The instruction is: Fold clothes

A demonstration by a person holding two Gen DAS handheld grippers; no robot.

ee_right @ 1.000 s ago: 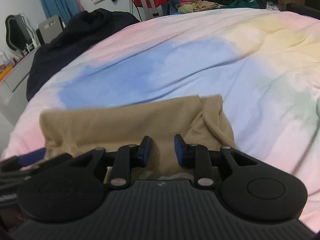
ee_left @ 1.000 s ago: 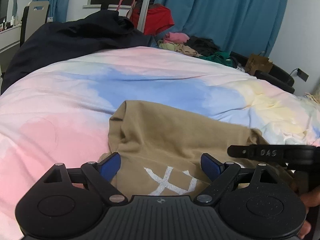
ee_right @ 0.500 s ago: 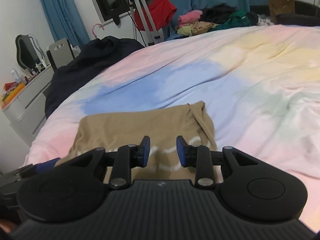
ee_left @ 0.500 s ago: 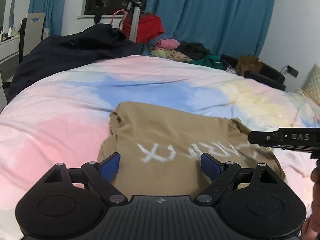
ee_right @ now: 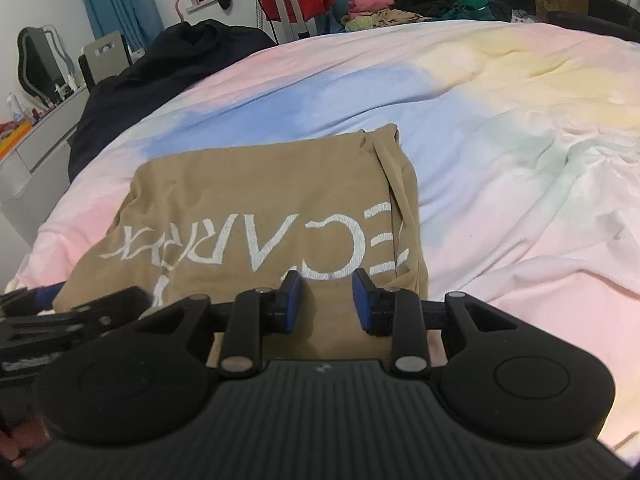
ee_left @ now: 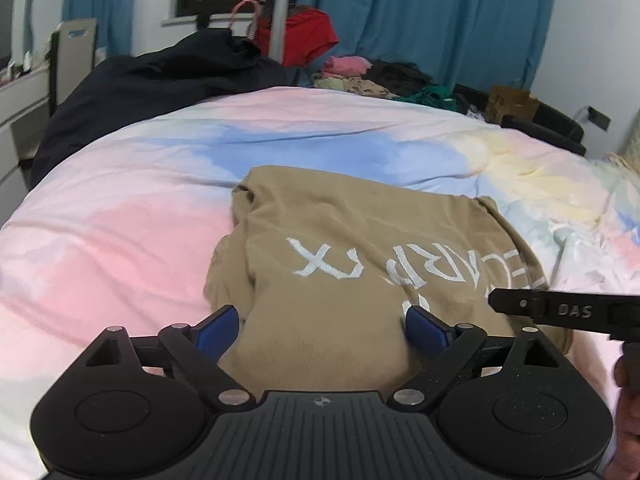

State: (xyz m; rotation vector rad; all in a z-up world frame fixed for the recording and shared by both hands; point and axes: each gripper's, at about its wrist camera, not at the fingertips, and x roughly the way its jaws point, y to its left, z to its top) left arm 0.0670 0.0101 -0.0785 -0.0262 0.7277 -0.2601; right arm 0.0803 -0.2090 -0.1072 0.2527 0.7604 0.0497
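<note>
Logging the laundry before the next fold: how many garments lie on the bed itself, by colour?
Tan shirt with white lettering: 1
Dark navy garment at the far edge: 1
Total: 2
The coloured pile past the bed is too jumbled to count.

On my left wrist view I read "DAS" in raised letters on the black arm of the right tongs [ee_left: 568, 311], at the right edge. The tan shirt [ee_right: 256, 208] on the bed carries large white lettering, upside down to me: "ECARR" shows clearly on the right wrist view, then an "X" at the left end; the letters between blur.
</note>
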